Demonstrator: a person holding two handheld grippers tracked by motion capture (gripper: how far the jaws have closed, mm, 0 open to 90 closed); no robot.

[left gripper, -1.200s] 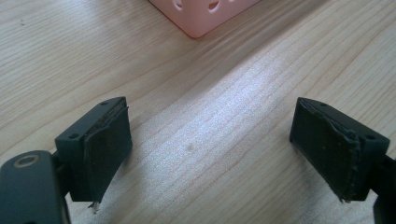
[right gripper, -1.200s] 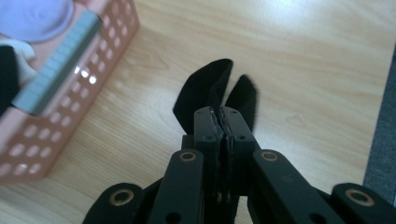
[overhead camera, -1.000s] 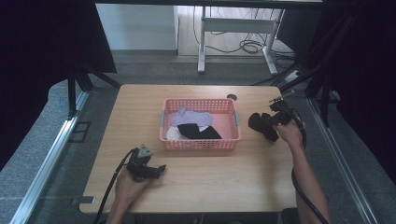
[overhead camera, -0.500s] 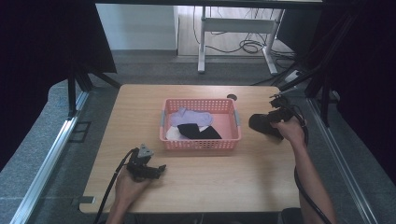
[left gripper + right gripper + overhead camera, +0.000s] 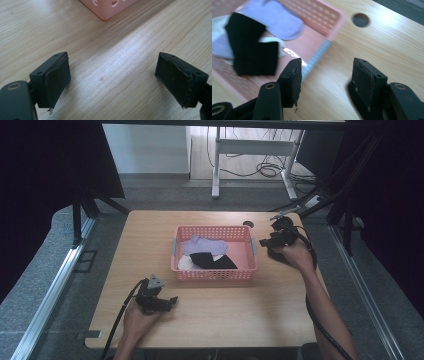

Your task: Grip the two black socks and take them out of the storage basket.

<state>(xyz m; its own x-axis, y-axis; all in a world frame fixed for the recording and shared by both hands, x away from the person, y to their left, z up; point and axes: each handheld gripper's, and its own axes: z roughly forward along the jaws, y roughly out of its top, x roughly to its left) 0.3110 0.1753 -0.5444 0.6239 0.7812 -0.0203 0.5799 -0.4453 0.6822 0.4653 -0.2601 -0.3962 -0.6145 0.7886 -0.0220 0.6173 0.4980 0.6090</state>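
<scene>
A pink plastic basket (image 5: 215, 274) stands mid-table and holds a lavender sock (image 5: 202, 245), a black sock (image 5: 212, 261) and a bit of white cloth (image 5: 184, 264). My right gripper (image 5: 266, 243) hovers just off the basket's right end, its jaws having just been opening, with nothing between them. In the right gripper view the gripper (image 5: 325, 80) looks over the basket's rim (image 5: 317, 57) at the black sock (image 5: 249, 55) and lavender sock (image 5: 279, 20). My left gripper (image 5: 170, 301) rests low at the table's front left, open and empty (image 5: 112, 82), the basket corner (image 5: 107, 7) beyond it.
A round cable hole (image 5: 248, 224) sits in the wooden tabletop (image 5: 235, 320) behind the basket's right end. Black cables trail from both grippers. Dark curtains and frame legs flank the table; a desk frame with cables stands on the floor beyond.
My right gripper has lifted and shifted away from the basket toward the table's far right. The left hand has stayed put.
</scene>
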